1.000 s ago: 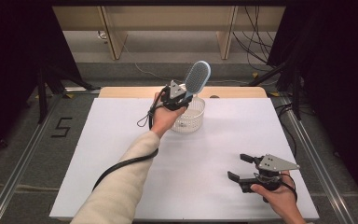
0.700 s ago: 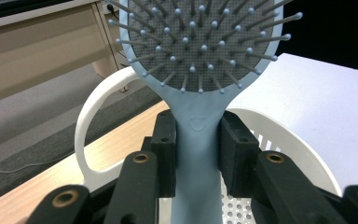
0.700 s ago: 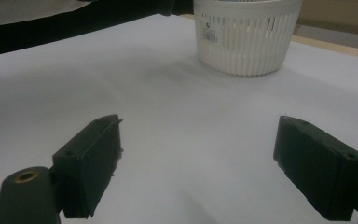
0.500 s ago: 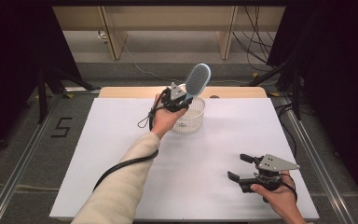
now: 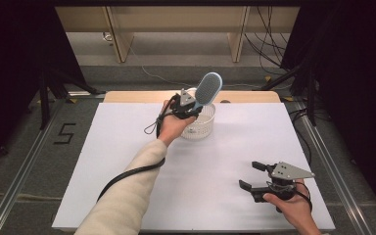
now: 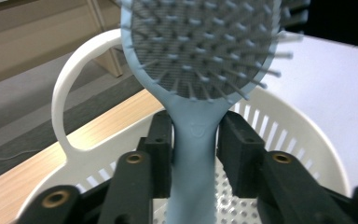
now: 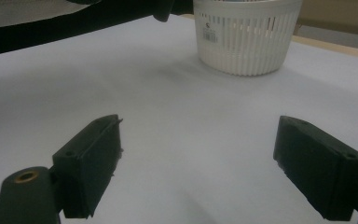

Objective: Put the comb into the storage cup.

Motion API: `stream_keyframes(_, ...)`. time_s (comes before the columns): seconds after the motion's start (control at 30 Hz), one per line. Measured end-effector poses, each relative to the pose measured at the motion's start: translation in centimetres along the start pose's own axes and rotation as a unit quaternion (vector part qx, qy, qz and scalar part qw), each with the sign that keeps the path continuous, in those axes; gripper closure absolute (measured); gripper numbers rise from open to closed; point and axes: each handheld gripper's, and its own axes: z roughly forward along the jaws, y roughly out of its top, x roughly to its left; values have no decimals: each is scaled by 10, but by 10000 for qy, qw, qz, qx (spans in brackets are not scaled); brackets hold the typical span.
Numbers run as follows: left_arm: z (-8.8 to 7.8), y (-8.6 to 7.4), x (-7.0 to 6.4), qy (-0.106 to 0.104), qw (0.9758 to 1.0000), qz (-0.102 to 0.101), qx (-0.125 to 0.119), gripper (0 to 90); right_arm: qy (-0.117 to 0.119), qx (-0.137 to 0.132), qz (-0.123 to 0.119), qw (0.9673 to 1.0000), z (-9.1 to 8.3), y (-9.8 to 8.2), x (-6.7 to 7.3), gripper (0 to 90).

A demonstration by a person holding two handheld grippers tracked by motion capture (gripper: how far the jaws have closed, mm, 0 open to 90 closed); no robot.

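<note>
Two grippers over white table. Left gripper, jaws just opening, flanking handle of blue hairbrush: one pad touching, other slightly apart; brush upright, handle down inside white basket at far edge. Right gripper near front, wide open, holding nothing.

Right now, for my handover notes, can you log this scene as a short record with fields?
Left tool: hairbrush handle between its jaws, which have just been opening; contact unclear
Hairbrush: upright, head up, handle pointing down into the basket
Right tool: open, empty, low over the table near its front edge
</note>
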Motion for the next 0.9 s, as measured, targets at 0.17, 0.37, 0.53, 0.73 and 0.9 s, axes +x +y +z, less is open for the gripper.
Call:
stream_keyframes(0.17, -8, 1, 0, -21, 9999, 18, 142, 488, -3, 1, 6, 10000, 0, 0, 0, 158)
stream_keyframes(0.37, -26, 3, 6, 29, 10000, -60, 49, 411, -8, 14, -8, 10000, 1, 0, 0, 158)
stream_keyframes(0.53, -40, 3, 12, 57, 9997, -220, 56, 345, -18, 14, 0, 10000, 1, 0, 0, 158)
stream_keyframes(0.73, -54, 0, 14, 86, 9995, -244, 190, 239, -20, 9, 8, 10000, 1, 0, 0, 158)
stream_keyframes(0.9, -64, -2, 15, 95, 9991, -288, 311, 144, -28, 9, 22, 10000, 1, 0, 1, 158)
